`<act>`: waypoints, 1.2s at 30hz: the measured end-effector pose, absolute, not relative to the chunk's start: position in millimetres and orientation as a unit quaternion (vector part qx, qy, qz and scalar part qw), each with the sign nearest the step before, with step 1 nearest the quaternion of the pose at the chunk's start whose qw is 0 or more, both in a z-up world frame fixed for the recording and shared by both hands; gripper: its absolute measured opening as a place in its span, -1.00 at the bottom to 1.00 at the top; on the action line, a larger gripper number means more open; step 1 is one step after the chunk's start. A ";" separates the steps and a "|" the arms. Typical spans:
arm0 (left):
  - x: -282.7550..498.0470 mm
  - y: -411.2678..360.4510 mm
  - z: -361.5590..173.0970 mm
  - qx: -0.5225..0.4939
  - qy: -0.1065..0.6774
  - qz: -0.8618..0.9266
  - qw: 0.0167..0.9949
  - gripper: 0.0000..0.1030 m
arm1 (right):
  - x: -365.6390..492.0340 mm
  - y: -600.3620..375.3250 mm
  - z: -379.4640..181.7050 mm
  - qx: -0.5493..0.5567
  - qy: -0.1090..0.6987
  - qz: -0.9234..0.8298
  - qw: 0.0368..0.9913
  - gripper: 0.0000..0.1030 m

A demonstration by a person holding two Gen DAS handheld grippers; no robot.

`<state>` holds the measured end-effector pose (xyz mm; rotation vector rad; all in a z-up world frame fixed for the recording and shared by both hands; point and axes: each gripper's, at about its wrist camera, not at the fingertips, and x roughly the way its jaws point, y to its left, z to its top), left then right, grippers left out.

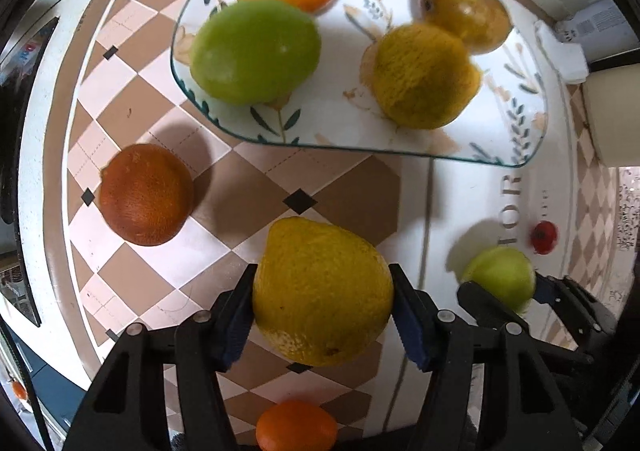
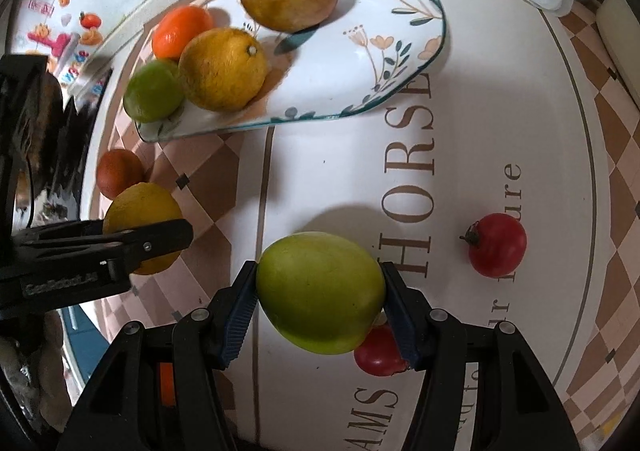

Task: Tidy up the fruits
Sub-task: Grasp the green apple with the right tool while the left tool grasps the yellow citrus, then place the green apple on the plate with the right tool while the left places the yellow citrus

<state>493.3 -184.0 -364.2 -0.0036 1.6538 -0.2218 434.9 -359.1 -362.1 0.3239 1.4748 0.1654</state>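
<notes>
The left hand-held gripper [image 1: 322, 307] clamps a yellow lemon [image 1: 322, 293] on the counter [image 1: 460, 187]; the right hand-held gripper [image 2: 318, 301] clamps a green fruit [image 2: 320, 291]. Both look firm, round and roll-prone: grip across their widest middle.

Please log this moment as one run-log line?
left gripper: shut on yellow lemon | right gripper: shut on green fruit | plate: four fruits | next: likely carry to plate
</notes>
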 end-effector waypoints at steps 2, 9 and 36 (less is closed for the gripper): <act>498.8 -182.8 -348.9 -0.020 0.728 -0.105 0.677 0.15 | 437.7 -363.4 -356.4 0.160 0.663 0.076 0.727 0.22; 552.8 -194.1 -270.1 -0.073 0.683 -0.140 0.713 0.15 | 469.6 -393.6 -310.1 0.202 0.618 0.071 0.756 0.21; 668.7 -243.9 -333.3 -0.021 0.753 -0.078 0.653 0.27 | 560.0 -405.4 -335.2 0.145 0.651 0.059 0.743 0.36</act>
